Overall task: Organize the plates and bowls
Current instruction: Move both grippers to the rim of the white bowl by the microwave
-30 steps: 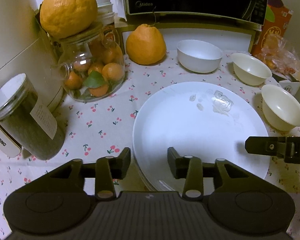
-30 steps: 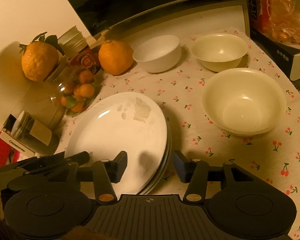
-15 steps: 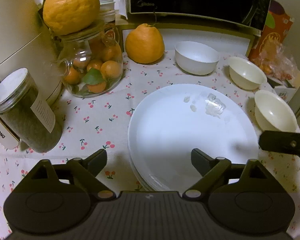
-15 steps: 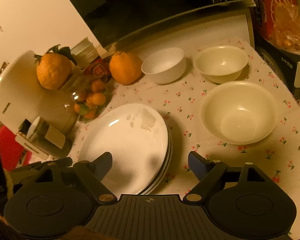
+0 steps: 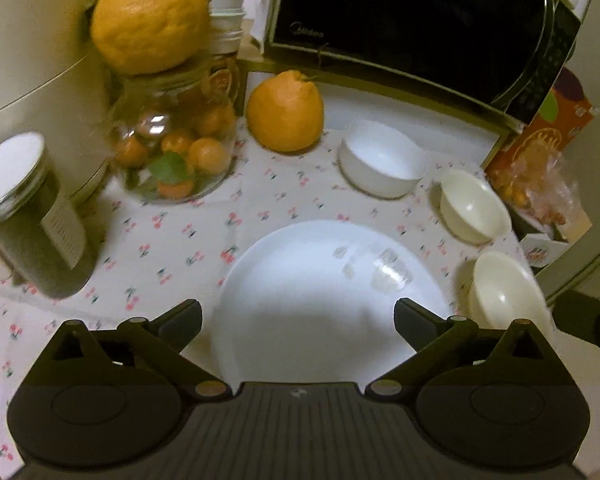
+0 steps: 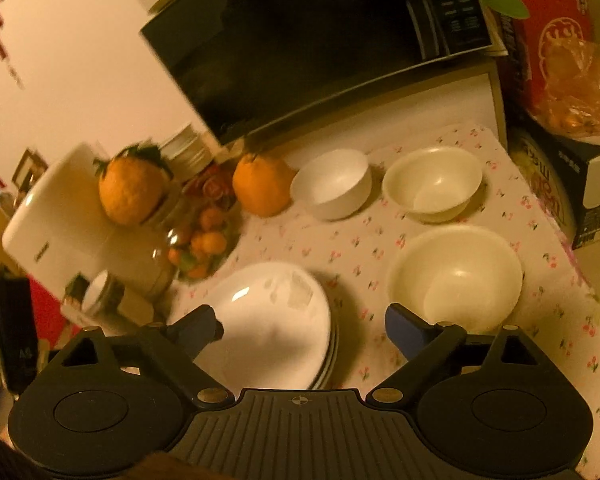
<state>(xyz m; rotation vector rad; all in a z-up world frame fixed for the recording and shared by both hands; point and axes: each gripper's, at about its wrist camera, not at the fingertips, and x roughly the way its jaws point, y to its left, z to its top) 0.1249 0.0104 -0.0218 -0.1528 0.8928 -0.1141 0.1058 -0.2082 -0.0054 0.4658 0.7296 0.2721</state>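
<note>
— What does my left tool (image 5: 298, 318) show?

— Its jaws are spreading wide with nothing pressed between them. They hover over the near rim of the stack of plates (image 5: 324, 304), which lies on the cherry-print surface (image 5: 172, 248). From the plates, a white bowl (image 5: 382, 158) sits at twelve o'clock, a cream bowl (image 5: 474, 206) at two, and a second cream bowl (image 5: 506, 292) at three, just beside the plates. A big orange (image 5: 286, 110) stands at eleven, a glass jar (image 5: 176, 140) of small oranges at ten with another large orange (image 5: 150, 14) on top, and a dark canister (image 5: 32, 216) at nine. The microwave (image 5: 412, 28) is behind.

— And my right tool (image 6: 304, 322)?

— Also widening, empty-handed. One finger hangs above the plates (image 6: 272, 328), the other near the rim of the nearest cream bowl (image 6: 456, 276). The plates are at seven o'clock of that bowl; the other cream bowl (image 6: 432, 182) is at twelve and the white bowl (image 6: 332, 182) at eleven. The picture is blurred.
</note>
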